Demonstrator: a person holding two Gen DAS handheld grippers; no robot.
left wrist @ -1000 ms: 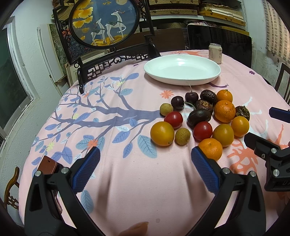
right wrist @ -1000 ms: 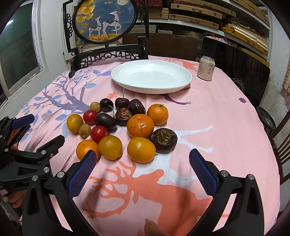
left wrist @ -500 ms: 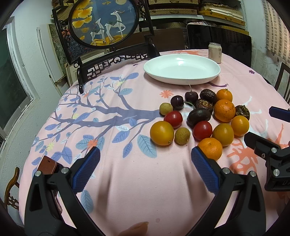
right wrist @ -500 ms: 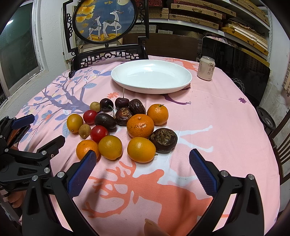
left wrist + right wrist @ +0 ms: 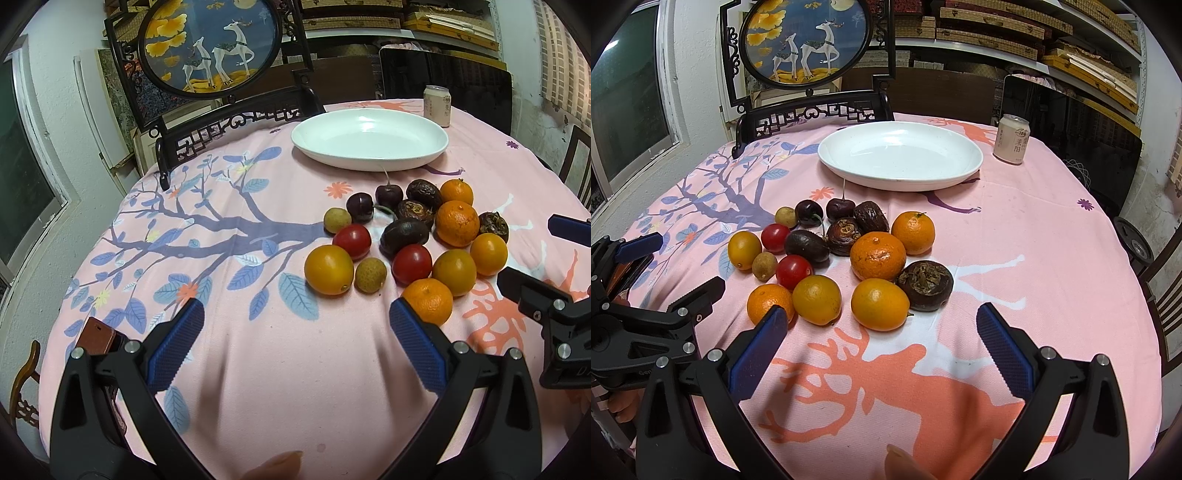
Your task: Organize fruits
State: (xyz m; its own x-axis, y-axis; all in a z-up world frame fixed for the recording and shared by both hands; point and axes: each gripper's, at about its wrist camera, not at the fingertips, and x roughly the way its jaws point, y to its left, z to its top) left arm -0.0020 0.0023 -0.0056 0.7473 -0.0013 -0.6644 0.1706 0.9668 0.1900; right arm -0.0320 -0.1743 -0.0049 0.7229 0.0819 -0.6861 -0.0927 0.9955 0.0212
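Note:
A pile of fruit (image 5: 410, 243) lies on the pink tablecloth: oranges, red tomatoes, dark cherries, wrinkled passion fruit and small tan longans; it also shows in the right wrist view (image 5: 846, 254). Behind it stands an empty white plate (image 5: 369, 142), also seen in the right wrist view (image 5: 899, 158). My left gripper (image 5: 295, 332) is open and empty, just short of the pile's near left edge. My right gripper (image 5: 882, 339) is open and empty, just in front of the nearest oranges (image 5: 879, 304).
A pink drink can (image 5: 1012, 138) stands right of the plate. A carved dark chair (image 5: 236, 122) stands at the table's far side under a round deer picture. A brown phone (image 5: 98, 336) lies by the left gripper.

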